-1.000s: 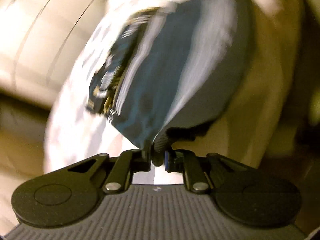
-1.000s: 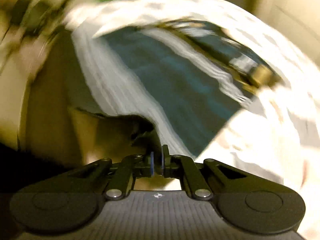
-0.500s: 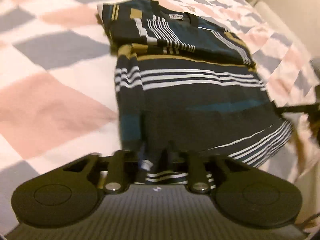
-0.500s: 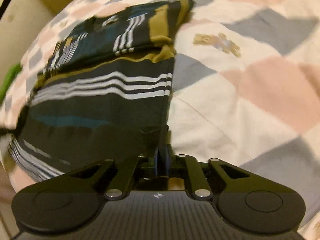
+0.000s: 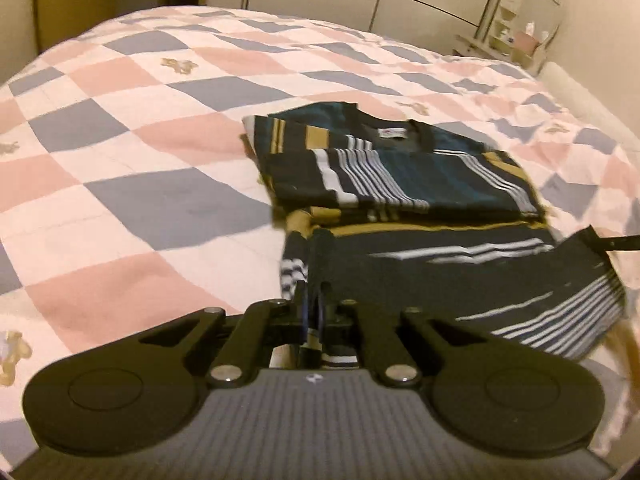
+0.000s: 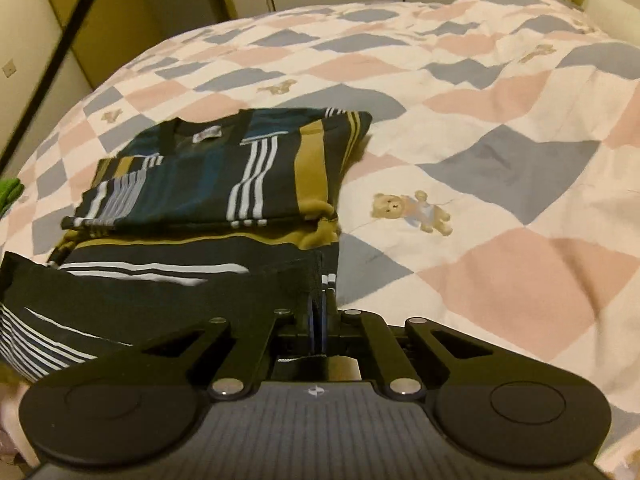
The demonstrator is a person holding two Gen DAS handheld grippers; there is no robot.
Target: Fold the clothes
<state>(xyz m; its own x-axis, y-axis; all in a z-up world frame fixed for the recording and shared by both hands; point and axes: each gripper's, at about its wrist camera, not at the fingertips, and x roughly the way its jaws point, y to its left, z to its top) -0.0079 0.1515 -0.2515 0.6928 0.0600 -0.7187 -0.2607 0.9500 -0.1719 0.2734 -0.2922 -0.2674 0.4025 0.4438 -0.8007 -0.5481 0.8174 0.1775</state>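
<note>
With my left gripper (image 5: pixel 313 312) and right gripper (image 6: pixel 319 320) each pinched on a hem corner of the dark striped knit shirt (image 5: pixel 400 184) lying on the checked quilt (image 5: pixel 140 184), I should carry both corners level toward the collar.

Dim warm yellowish indoor light, soft shadows, slight motion blur, fisheye bending and dark corners

The striped shirt (image 5: pixel 400 184)'s lower hem is hidden behind the left gripper (image 5: pixel 314 312) body, and its right corner smears into blur. Beside the shirt in the right wrist view, a green item (image 6: pixel 9 194) is cut off by the picture's edge. The label (image 6: pixel 207 134) at the shirt's collar is too small to read.
</note>
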